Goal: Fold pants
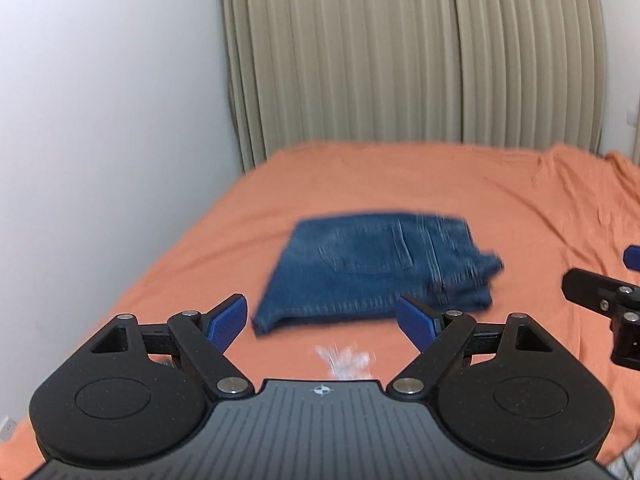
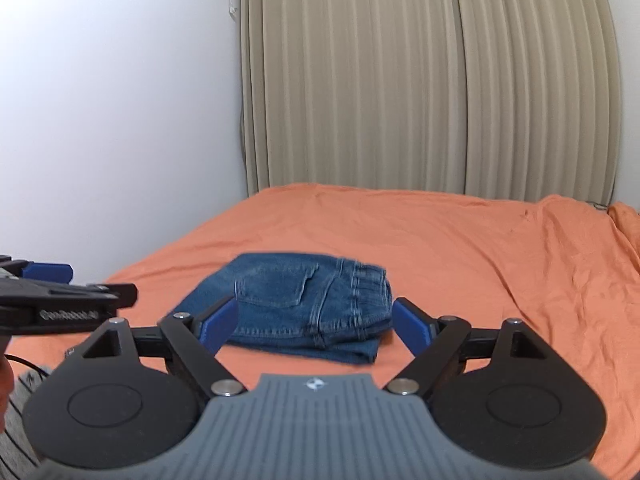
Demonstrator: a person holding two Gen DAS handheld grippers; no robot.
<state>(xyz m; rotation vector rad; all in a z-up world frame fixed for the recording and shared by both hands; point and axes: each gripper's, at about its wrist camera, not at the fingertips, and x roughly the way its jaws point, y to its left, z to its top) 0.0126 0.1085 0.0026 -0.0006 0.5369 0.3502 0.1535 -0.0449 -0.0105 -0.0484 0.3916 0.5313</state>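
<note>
Blue denim pants (image 1: 376, 268) lie folded into a compact stack on the orange bed sheet (image 1: 500, 196), back pocket up. They also show in the right wrist view (image 2: 308, 304). My left gripper (image 1: 322, 320) is open and empty, held above the sheet just short of the pants' near edge. My right gripper (image 2: 312, 320) is open and empty, near the pants' front edge. The right gripper's side shows at the right edge of the left wrist view (image 1: 612, 300); the left gripper shows at the left edge of the right wrist view (image 2: 60, 296).
A white wall (image 1: 100, 120) runs along the bed's left side. Beige pleated curtains (image 1: 400, 52) hang behind the bed. A small white patch (image 1: 344, 358) marks the sheet near me. The sheet is bunched at the far right (image 2: 624, 220).
</note>
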